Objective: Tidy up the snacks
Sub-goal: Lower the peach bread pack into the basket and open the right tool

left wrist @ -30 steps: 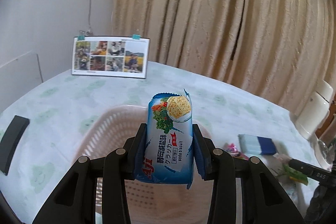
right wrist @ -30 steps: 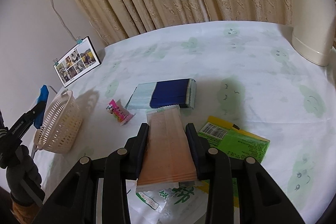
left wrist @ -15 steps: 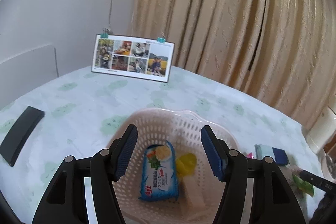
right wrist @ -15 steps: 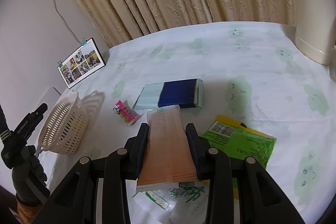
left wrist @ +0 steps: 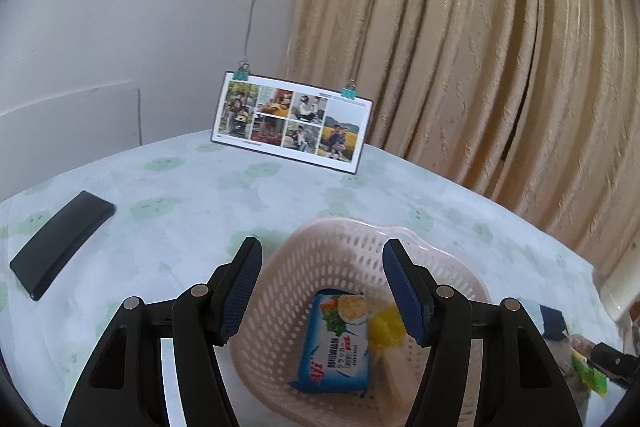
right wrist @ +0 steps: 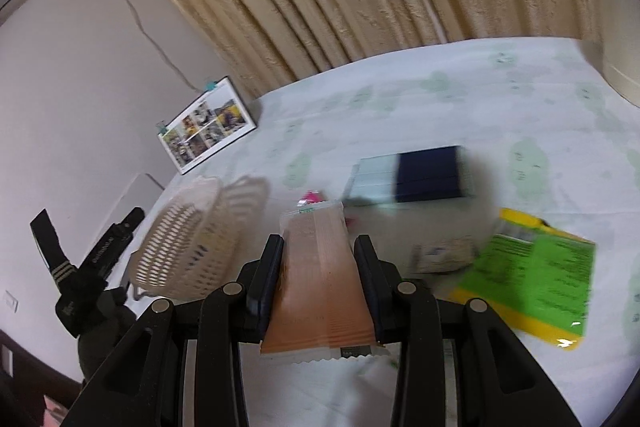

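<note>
In the left wrist view my left gripper (left wrist: 322,287) is open, hanging just above the pale pink basket (left wrist: 340,239). Inside the basket lies the blue cracker pack (left wrist: 338,345), flat, beside a small yellow item (left wrist: 384,329) and a pale packet (left wrist: 390,373). In the right wrist view my right gripper (right wrist: 318,255) is shut on an orange snack packet (right wrist: 320,271) held above the table. The same basket (right wrist: 184,239) sits to its left, with the left gripper's black body (right wrist: 100,255) beside it.
On the table lie a blue and pale tissue pack (right wrist: 412,177), a green and yellow bag (right wrist: 532,271), a small pink candy (right wrist: 310,195) and a whitish wrapper (right wrist: 442,255). A photo calendar (left wrist: 292,121) stands at the back, a black flat case (left wrist: 60,241) lies left, curtains behind.
The left gripper opened and dropped the blue cracker pack into the basket, then drew back. The right gripper, holding the orange packet, has swung left toward the basket.
</note>
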